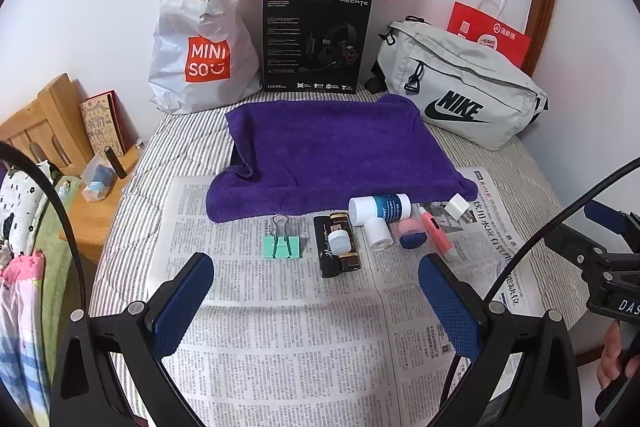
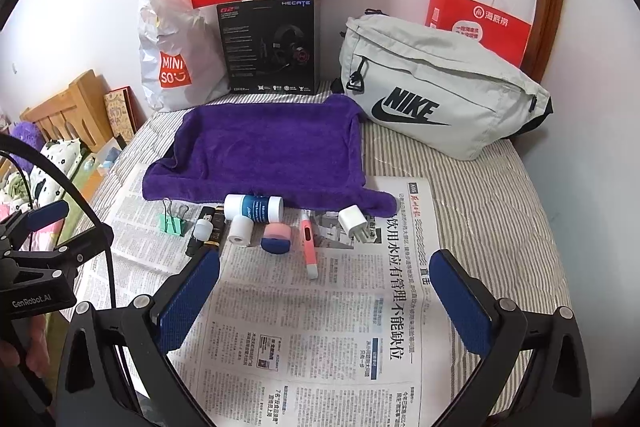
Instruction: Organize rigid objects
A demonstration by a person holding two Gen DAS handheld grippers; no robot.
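A newspaper [image 1: 280,307] is spread on a striped bed [image 2: 500,227], and a purple towel [image 1: 332,147] is laid across its far edge. A row of small items is set on the newspaper just in front of the towel: a green binder clip [image 1: 281,245] at the 9 o'clock end, then a black box [image 1: 336,247] with a small white cap [image 1: 341,239] resting on it, a white and blue bottle [image 1: 379,207] lying on its side, a white roll [image 1: 378,233] touching the bottle, a pink and blue eraser [image 1: 412,231], a pink pen [image 2: 310,241] and a white plug [image 2: 354,223] at the 3 o'clock end. A white shopping bag [image 1: 200,43], a black headphone box [image 1: 316,43] and a grey waist bag [image 1: 460,87] are stood at 12 o'clock behind the towel. The left gripper [image 1: 316,307] is held above the newspaper at 6 o'clock of the row, fingers spread wide and empty. The right gripper [image 2: 324,303] is likewise held with fingers wide apart, nothing between them.
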